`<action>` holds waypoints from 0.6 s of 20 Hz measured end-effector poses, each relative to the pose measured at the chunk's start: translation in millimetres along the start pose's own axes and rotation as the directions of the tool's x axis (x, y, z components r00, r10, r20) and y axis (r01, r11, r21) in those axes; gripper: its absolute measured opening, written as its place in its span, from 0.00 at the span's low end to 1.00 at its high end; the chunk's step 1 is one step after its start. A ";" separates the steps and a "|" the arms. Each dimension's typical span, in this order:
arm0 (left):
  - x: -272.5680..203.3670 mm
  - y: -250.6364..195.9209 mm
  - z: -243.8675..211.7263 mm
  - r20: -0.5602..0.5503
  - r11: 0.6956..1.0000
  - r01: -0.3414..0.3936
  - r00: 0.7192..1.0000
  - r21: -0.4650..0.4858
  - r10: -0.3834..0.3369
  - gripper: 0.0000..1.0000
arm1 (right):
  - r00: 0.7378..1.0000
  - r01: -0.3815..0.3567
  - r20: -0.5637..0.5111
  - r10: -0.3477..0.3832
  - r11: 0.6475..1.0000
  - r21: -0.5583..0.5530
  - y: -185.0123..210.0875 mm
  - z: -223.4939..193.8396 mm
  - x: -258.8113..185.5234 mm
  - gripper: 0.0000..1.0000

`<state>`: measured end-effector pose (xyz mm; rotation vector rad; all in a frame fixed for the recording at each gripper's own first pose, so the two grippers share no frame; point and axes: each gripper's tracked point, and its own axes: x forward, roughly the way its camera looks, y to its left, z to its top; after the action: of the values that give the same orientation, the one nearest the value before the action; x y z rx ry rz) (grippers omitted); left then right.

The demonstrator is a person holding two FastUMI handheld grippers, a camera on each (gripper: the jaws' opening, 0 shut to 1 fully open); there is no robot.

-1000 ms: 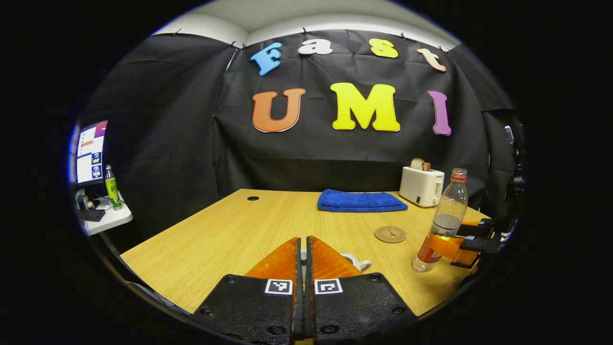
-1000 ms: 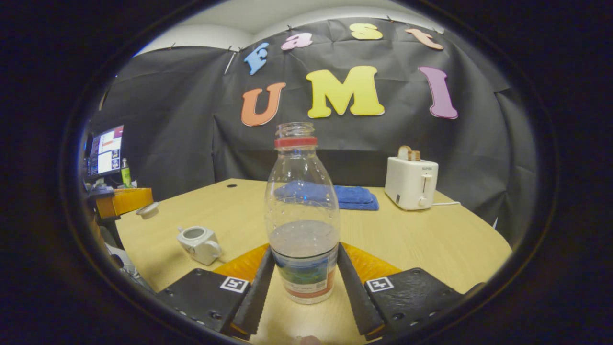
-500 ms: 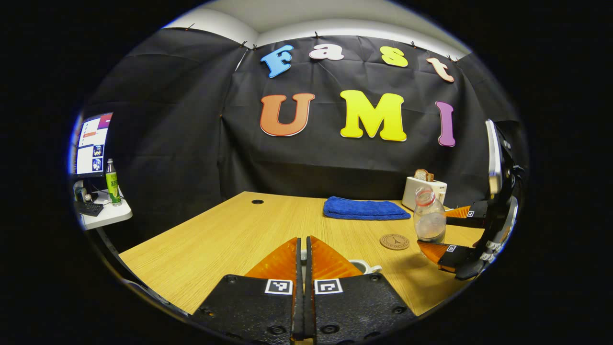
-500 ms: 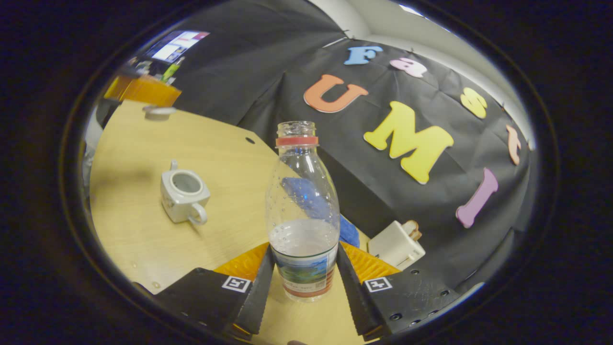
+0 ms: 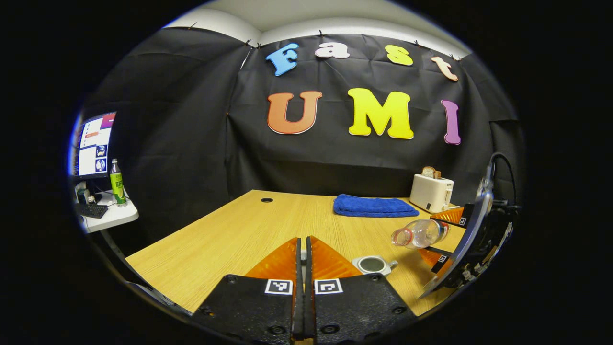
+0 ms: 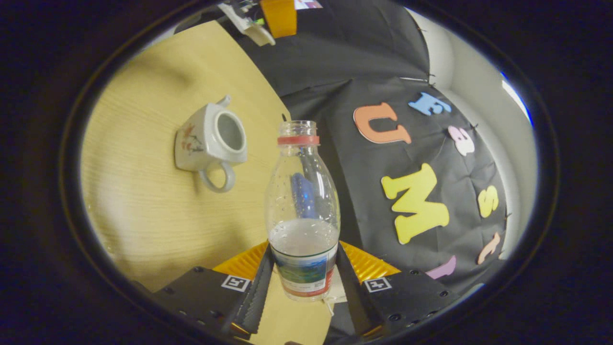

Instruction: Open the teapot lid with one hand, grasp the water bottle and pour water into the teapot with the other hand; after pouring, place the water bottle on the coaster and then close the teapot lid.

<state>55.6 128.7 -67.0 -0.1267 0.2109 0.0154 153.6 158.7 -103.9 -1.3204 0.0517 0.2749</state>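
The water bottle (image 6: 302, 211), clenched in the right claw (image 6: 301, 287), has tipped toward the open teapot (image 6: 210, 141); left claw (image 5: 301, 254) pinched, its catch hidden.

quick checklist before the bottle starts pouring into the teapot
1. Teapot open: ok. The small white ceramic teapot has no lid on and its mouth is bare.
2. Lid held clear: ok. In the right gripper view the left gripper holds the white teapot lid up, away from the teapot.
3. Bottle grip: ok. The right gripper is shut on the clear plastic water bottle at its label.
4. Bottle uncapped: ok. Its neck is open.
5. Bottle mouth over the teapot's opening: cannot tell. In the left gripper view the bottle lies nearly level, above and beside the teapot.
6. Water left: ok.
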 end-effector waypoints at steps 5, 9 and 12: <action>0.5 4.4 -2.4 -0.009 1.000 0.000 1.000 -0.012 0.000 0.02 | 1.000 0.015 0.003 -0.015 0.993 -0.120 0.7 0.8 2.7 0.72; -0.9 9.8 -2.8 -0.009 1.000 -0.008 1.000 0.000 0.008 0.02 | 0.999 0.037 0.013 -0.035 0.974 -0.222 -3.4 7.3 1.3 0.72; -2.5 11.5 0.0 -0.003 1.000 -0.007 1.000 0.002 0.007 0.03 | 0.998 0.058 0.025 -0.053 0.955 -0.292 -9.3 12.7 2.6 0.72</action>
<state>52.8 140.1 -67.9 -0.1240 0.2145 0.0215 156.7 169.3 -92.3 -1.6120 -0.0418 0.2524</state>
